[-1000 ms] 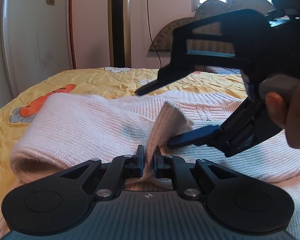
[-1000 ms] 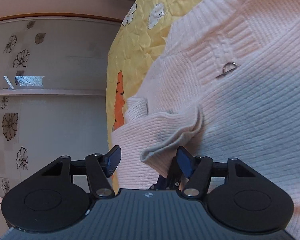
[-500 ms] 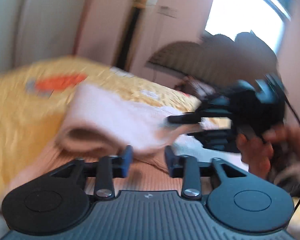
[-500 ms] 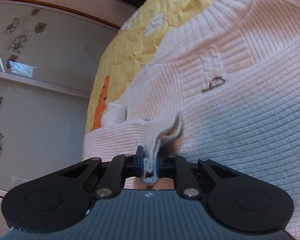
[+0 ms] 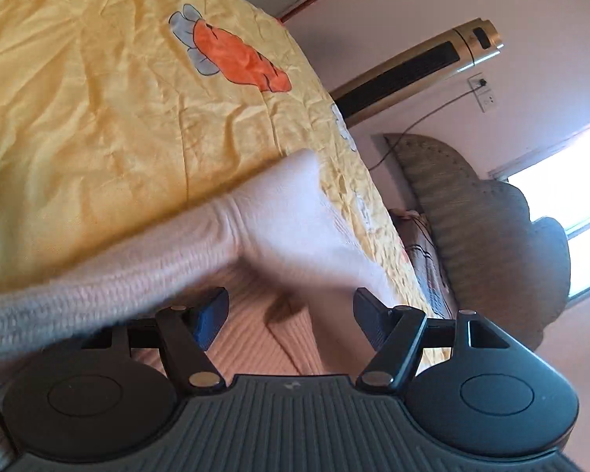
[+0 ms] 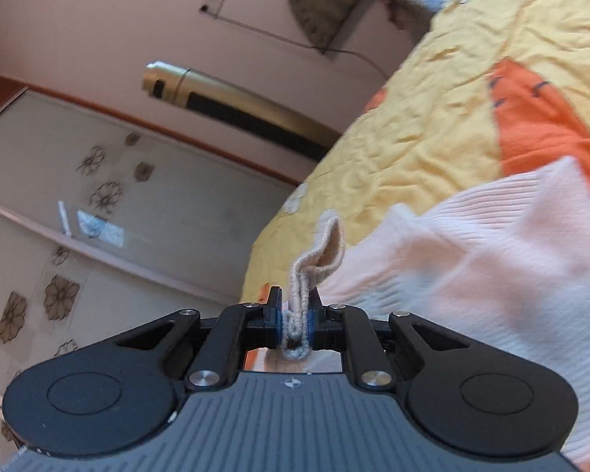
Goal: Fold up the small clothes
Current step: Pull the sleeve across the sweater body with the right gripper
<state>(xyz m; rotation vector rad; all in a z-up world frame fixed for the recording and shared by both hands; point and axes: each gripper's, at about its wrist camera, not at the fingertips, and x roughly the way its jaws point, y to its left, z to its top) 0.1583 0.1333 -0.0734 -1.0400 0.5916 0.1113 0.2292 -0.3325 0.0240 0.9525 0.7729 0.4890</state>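
A pale pink ribbed knit sweater [image 6: 491,259] lies on a yellow bedspread [image 6: 432,118]. My right gripper [image 6: 297,322] is shut on the sweater's ribbed cuff [image 6: 318,251], which sticks up in a folded loop between the pads. In the left wrist view my left gripper [image 5: 291,312] is open and empty, jaws wide apart. It hovers over the sweater [image 5: 255,350], and a sleeve [image 5: 137,271] of it stretches blurred across the left finger. Neither gripper shows in the other's view.
The yellow bedspread [image 5: 98,118] with orange carrot prints spreads to the left. A gold tower fan [image 5: 413,70] and a padded headboard [image 5: 472,216] stand by the pink wall. A flower-patterned wardrobe [image 6: 98,196] is beyond the bed's edge.
My left gripper let go of the cuff and opened wide, swinging away. My right gripper closed on the cuff and pulled it across, and both views have tilted.
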